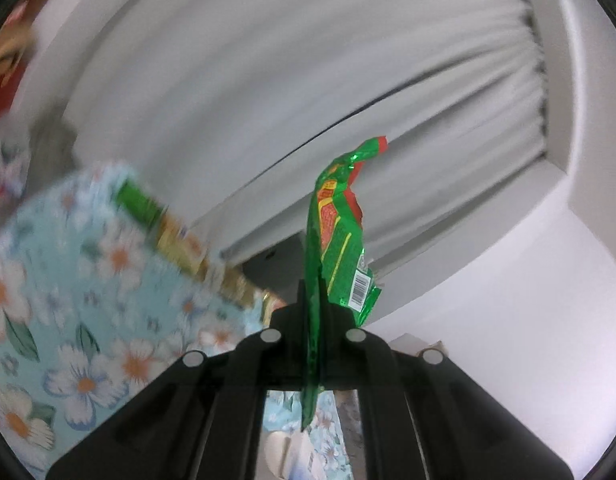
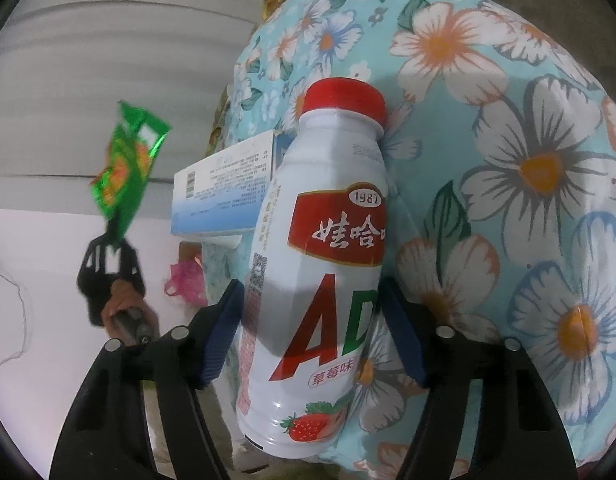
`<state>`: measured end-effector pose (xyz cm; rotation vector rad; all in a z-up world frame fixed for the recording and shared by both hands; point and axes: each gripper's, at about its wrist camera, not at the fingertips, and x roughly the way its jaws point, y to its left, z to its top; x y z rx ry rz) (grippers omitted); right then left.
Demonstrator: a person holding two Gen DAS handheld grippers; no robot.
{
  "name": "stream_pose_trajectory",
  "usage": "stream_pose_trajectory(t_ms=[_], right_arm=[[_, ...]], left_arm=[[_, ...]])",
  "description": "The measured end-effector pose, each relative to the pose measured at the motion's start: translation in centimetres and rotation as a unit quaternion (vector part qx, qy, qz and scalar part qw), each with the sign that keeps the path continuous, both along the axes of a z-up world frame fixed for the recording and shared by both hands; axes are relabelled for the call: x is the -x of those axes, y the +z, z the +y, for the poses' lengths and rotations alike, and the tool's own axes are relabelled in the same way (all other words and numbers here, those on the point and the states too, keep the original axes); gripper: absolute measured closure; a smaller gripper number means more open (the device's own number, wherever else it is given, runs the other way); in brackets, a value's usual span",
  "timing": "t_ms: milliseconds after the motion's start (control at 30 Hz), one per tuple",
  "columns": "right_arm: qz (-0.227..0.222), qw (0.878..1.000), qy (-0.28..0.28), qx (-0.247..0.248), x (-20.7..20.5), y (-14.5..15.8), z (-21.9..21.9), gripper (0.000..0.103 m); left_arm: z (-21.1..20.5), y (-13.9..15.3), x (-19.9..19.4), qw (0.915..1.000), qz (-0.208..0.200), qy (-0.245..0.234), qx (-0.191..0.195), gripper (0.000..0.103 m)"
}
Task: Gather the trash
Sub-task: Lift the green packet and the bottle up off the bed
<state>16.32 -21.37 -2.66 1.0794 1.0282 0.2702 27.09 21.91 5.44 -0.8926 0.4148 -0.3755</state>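
My left gripper (image 1: 314, 312) is shut on a green and red foil snack wrapper (image 1: 340, 236), which sticks up past the fingertips toward the curtain. The same gripper (image 2: 113, 240) with the wrapper (image 2: 123, 168) shows at the left of the right wrist view, held in a hand. My right gripper (image 2: 312, 320) is shut on a white drink bottle (image 2: 320, 280) with a red cap and a strawberry label. The blue pads (image 2: 221, 336) press its sides. The bottle is held up against a floral cloth.
A light blue floral cloth (image 2: 508, 160) covers a surface at the right; it also shows blurred in the left wrist view (image 1: 87, 300). A pale blue and white box (image 2: 223, 192) lies on it beside gold packaging (image 1: 187, 244). A pink bag (image 2: 185, 280) lies lower down. White curtains (image 1: 308, 80) hang behind.
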Motion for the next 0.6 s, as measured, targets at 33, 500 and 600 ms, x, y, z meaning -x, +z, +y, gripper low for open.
stream_pose_trajectory(t_ms=[33, 500, 600], right_arm=[[-0.002, 1.000, -0.001, -0.001, 0.1, 0.0, 0.0, 0.040], [-0.037, 0.998, -0.023, -0.037, 2.9, 1.0, -2.1, 0.041], [-0.049, 0.997, -0.026, -0.046, 4.0, 1.3, -2.7, 0.041]], left_arm=[[-0.3, 1.2, 0.6, 0.9997, -0.019, -0.002, -0.019, 0.101], [-6.0, 7.9, 7.7, 0.9816, -0.142, -0.061, -0.112, 0.101], [-7.6, 8.5, 8.9, 0.9763, -0.157, -0.074, -0.130, 0.101]])
